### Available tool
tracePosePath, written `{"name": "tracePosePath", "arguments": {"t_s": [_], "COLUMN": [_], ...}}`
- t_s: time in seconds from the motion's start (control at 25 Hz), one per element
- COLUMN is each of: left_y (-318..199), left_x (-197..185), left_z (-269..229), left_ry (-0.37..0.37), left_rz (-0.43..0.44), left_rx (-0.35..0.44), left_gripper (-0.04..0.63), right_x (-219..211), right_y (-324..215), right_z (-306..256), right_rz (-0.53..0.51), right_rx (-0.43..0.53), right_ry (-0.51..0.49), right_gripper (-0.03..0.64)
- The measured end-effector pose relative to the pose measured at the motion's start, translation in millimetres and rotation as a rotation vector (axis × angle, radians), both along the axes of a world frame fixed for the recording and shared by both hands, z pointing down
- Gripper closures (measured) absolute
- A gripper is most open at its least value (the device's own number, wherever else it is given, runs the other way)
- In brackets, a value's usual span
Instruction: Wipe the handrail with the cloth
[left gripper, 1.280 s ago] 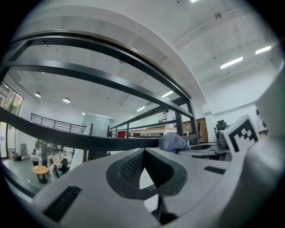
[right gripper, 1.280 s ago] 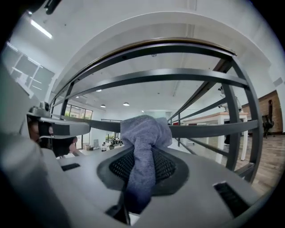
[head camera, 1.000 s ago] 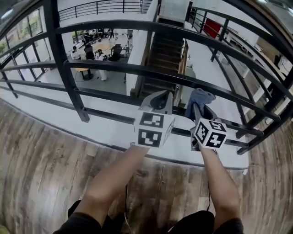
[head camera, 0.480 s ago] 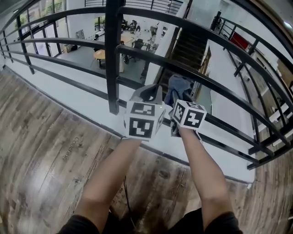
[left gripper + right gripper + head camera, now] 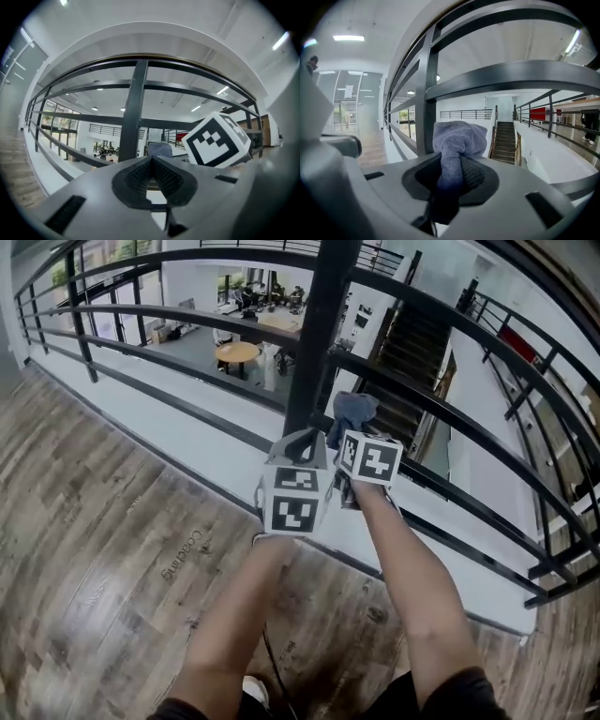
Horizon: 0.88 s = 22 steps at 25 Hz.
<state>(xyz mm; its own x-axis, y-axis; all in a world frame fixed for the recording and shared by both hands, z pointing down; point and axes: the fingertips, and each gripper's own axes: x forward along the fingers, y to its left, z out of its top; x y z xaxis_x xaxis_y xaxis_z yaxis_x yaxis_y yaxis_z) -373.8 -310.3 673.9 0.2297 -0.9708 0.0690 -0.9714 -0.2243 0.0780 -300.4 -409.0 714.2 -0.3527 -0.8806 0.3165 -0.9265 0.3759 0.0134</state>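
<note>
A grey-blue cloth (image 5: 352, 412) (image 5: 457, 136) is bunched in my right gripper (image 5: 349, 432) (image 5: 454, 173), which is shut on it. The cloth sits just right of the railing's dark upright post (image 5: 314, 334) (image 5: 425, 117) and below a horizontal bar (image 5: 511, 75). I cannot tell whether it touches the metal. My left gripper (image 5: 302, 442) (image 5: 151, 165) is close beside the right one on its left. Its jaws are shut with nothing between them, and it points at the same post (image 5: 133, 112). The right gripper's marker cube (image 5: 215, 140) shows in the left gripper view.
The black handrail (image 5: 187, 315) has several horizontal bars curving left and right. A white ledge (image 5: 216, 460) runs along its foot, with wood floor (image 5: 103, 549) on my side. Beyond it are a drop to a lower floor with desks (image 5: 236, 352) and a staircase (image 5: 408, 381).
Both grippers have moved left along the railing, from open bars to right in front of the upright post. The cloth stays held in the right gripper.
</note>
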Motion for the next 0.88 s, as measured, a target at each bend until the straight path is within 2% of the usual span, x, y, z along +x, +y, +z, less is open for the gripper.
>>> {"name": "tracePosePath", "arguments": {"t_s": [0.24, 0.36, 0.56, 0.72, 0.88], "left_y": [-5, -6, -13, -15, -15], "left_x": [-57, -70, -68, -54, -41], "left_z": [22, 36, 46, 49, 38], "left_ry": [0.028, 0.021, -0.007, -0.037, 0.014], "left_rz": [-0.059, -0.068, -0.062, -0.053, -0.027], "left_rx": [-0.03, -0.053, -0.071, -0.074, -0.041], "left_gripper": [0.597, 0.597, 0.597, 0.597, 0.597], "right_x": [-50, -58, -52, -45, -29], "right_y": [-19, -25, -33, -34, -33], "right_z": [10, 22, 29, 29, 28], "right_rz": [0.027, 0.056, 0.065, 0.055, 0.056], "right_rx": [-0.039, -0.063, -0.046, -0.051, -0.063], "right_ry": [0.014, 0.039, 0.115, 0.118, 0.094], "right_gripper": [0.525, 0.525, 0.525, 0.525, 0.523]}}
